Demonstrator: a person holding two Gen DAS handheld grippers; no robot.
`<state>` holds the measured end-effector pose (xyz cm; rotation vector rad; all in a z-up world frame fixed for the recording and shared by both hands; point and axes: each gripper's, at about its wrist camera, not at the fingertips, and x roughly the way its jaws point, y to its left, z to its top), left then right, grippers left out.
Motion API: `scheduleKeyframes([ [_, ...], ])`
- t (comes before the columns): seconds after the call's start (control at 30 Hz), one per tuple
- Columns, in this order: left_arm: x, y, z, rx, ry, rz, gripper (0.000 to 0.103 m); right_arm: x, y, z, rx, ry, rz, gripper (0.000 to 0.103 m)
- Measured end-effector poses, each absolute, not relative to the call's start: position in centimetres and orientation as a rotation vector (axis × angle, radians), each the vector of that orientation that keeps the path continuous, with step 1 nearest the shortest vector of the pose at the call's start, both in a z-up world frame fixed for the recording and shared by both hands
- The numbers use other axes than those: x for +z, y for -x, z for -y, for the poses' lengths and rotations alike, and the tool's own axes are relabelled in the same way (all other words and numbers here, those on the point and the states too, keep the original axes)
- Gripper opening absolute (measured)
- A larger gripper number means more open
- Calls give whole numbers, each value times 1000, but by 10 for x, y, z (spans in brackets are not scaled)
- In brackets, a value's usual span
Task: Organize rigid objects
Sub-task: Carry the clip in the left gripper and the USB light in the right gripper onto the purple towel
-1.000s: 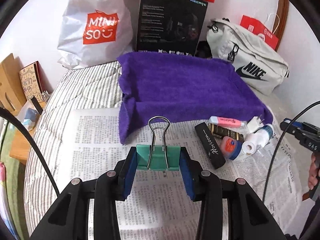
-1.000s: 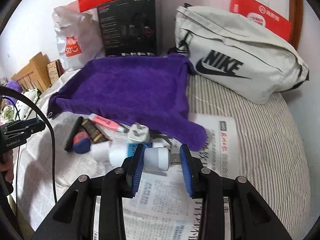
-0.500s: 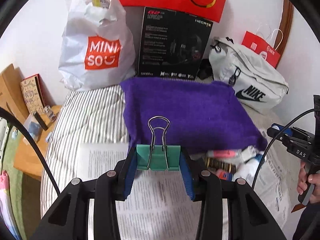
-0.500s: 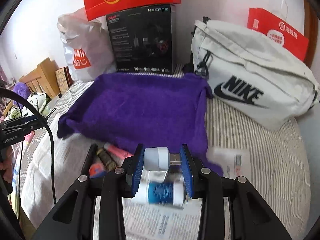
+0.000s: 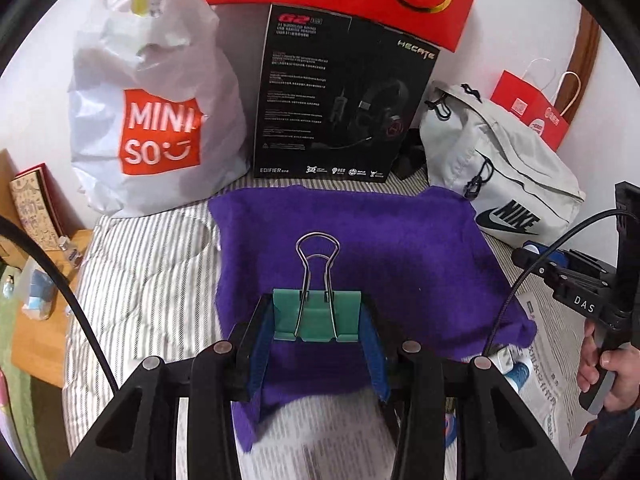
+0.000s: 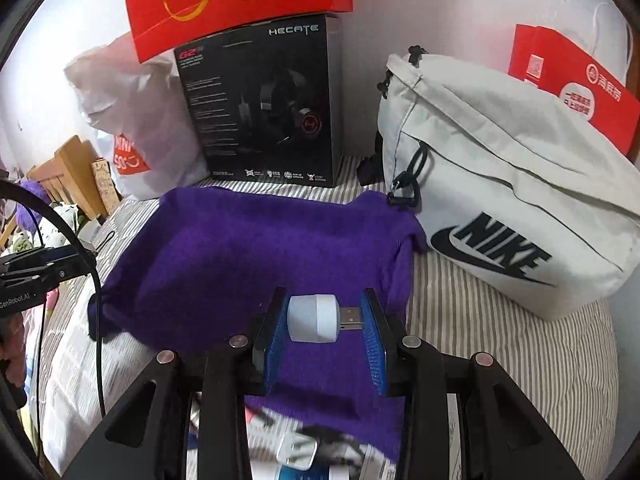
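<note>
The left gripper (image 5: 318, 322) is clamped on a green binder clip (image 5: 317, 316), its blue pads pressing the clip's sides and the wire handles standing up toward twelve o'clock. The clip hangs above the near edge of the purple towel (image 5: 400, 248), which is spread on the striped bedding (image 5: 152, 264). The right gripper (image 6: 326, 320) squeezes a small white USB light (image 6: 314, 318) end to end, plug pointing to three o'clock, also over the purple towel (image 6: 240, 256). At two o'clock from the light sits a grey Nike bag (image 6: 520, 200); at twelve o'clock stands a black headset box (image 6: 264, 108).
</note>
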<state>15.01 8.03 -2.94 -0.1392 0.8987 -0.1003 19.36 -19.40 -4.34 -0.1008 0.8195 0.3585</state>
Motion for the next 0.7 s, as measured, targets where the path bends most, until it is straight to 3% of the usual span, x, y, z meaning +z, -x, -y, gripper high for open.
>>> scheduleKeyframes([
  [0.7,-93,-248,-72,-114,195,-999,39,-99,-289,158,313,139,-957,36],
])
